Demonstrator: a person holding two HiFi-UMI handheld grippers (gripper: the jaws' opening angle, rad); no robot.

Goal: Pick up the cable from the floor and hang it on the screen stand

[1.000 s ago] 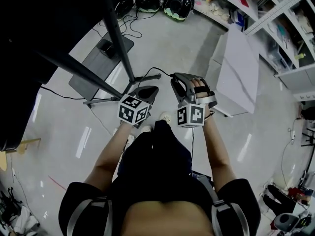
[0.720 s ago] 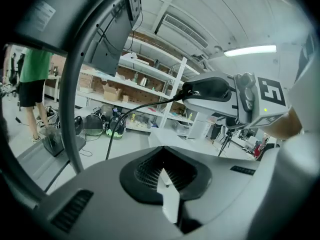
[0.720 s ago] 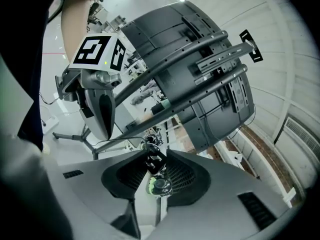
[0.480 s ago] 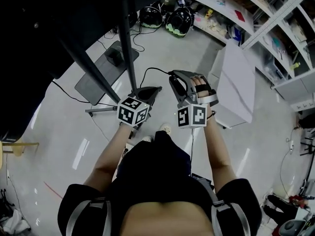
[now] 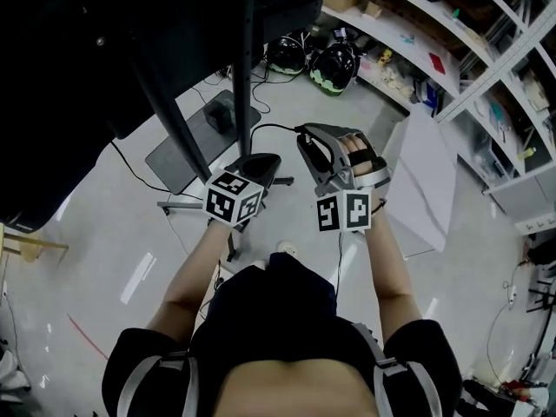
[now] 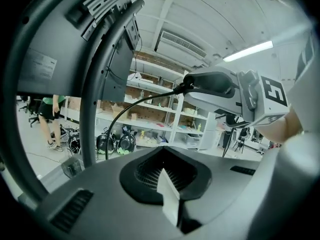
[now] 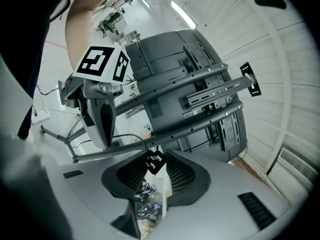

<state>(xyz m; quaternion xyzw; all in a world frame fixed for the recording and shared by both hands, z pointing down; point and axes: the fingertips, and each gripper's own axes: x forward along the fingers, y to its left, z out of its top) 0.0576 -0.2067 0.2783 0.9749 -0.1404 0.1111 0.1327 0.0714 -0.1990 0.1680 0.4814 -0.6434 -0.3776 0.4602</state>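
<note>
Gripping the thin black cable [image 6: 108, 134] by its small square plug, the right gripper [image 7: 156, 163] is held partly closed and raised near the dark metal screen stand [image 5: 248, 68], apparently for hanging. A limp curve of cable droops towards the glossy floor [image 5: 95, 233]. The left gripper [image 6: 167, 181] is shut and empty, just to its left.

We cannot follow the thin cable [image 5: 274, 126] past the post [image 5: 248, 59]; the screen [image 5: 87, 76] is cut off at the far-left edge.
</note>
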